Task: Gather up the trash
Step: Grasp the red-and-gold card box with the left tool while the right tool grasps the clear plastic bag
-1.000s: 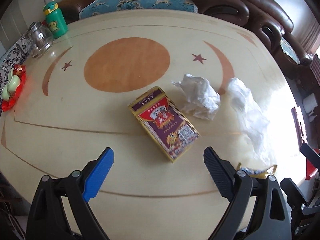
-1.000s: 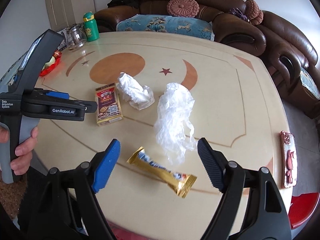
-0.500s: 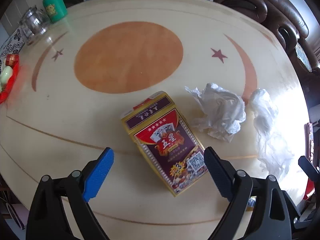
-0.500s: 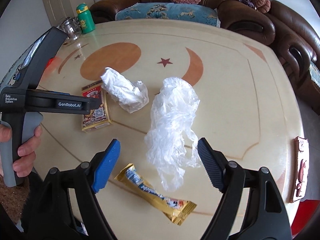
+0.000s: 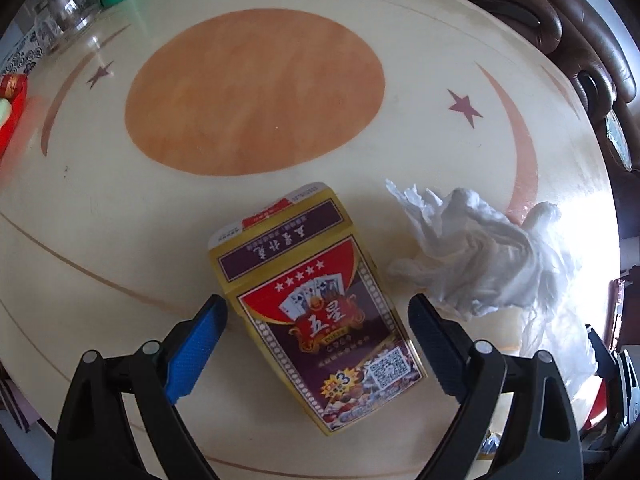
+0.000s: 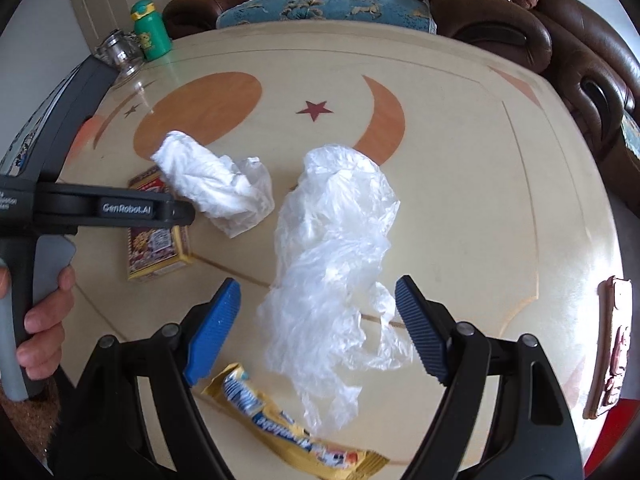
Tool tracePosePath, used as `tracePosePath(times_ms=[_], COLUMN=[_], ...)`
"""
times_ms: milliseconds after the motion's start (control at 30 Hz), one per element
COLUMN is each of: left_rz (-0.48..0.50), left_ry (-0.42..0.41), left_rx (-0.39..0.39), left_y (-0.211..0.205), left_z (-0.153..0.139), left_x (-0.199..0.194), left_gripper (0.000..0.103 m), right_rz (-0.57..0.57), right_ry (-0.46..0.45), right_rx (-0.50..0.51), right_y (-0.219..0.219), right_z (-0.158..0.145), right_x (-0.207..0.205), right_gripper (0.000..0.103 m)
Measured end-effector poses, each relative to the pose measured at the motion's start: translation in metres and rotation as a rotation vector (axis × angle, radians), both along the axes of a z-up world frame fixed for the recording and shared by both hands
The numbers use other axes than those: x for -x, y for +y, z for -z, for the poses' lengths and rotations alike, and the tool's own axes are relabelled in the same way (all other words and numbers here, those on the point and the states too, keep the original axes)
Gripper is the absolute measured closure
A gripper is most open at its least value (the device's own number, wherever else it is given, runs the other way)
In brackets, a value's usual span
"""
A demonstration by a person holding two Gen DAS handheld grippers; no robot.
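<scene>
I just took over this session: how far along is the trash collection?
Nothing looks collected yet. The left gripper is open around the card box, the right gripper open over the plastic bag; neither grips. The crumpled tissue and snack wrapper also lie on the table.

We see bare tabletop [image 5: 120, 208] left of the card box [image 5: 316, 320]; crumpled tissue [image 5: 472, 268] crowds its right side.

card box [image 5: 320, 312] flat; crumpled tissue [image 5: 464, 256] beside; clear plastic bag [image 6: 336, 264]; gold wrapper [image 6: 288, 424] nearest.
</scene>
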State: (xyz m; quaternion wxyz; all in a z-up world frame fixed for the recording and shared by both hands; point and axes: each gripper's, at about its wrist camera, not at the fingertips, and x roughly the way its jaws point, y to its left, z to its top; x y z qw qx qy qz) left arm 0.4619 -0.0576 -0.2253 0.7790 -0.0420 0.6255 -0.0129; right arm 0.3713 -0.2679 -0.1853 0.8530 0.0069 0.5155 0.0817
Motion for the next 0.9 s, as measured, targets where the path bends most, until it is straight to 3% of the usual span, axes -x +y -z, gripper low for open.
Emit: tracePosePath(times_ms=[267, 367, 433, 600, 900], left_rz=[0.025, 0.025, 0.025, 0.026, 0.034], left_ry=[-0.005, -0.012, -0.015, -0.023, -0.037], left_rx=[-0.049, -0.067, -0.085, -0.078, -0.054], left_y=[-0.008, -0.011, -0.013, -0.007, 0.009], left_z=[0.003, 0.001, -0.002, -0.007, -0.013], left_x=[0.001, 0.01, 0.017, 0.023, 0.029], left_gripper=[0.013, 0.02, 0.028, 0.037, 0.038], right_rz=[0.013, 0.028, 0.037, 0.034, 0.038], right_ry=[0.032, 0.036, 0.04, 0.024, -0.017], right_rx=[0.018, 0.018, 0.006, 0.028, 0.028], right_y=[-0.002, -0.004, -0.006, -0.005, -0.002], right_z=[0.018, 0.022, 0.023, 0.022, 0.011], right_x=[-0.015, -0.015, -0.014, -0.009, -0.004], right_gripper=[0.026, 0.049, 0.051, 0.071, 0.078])
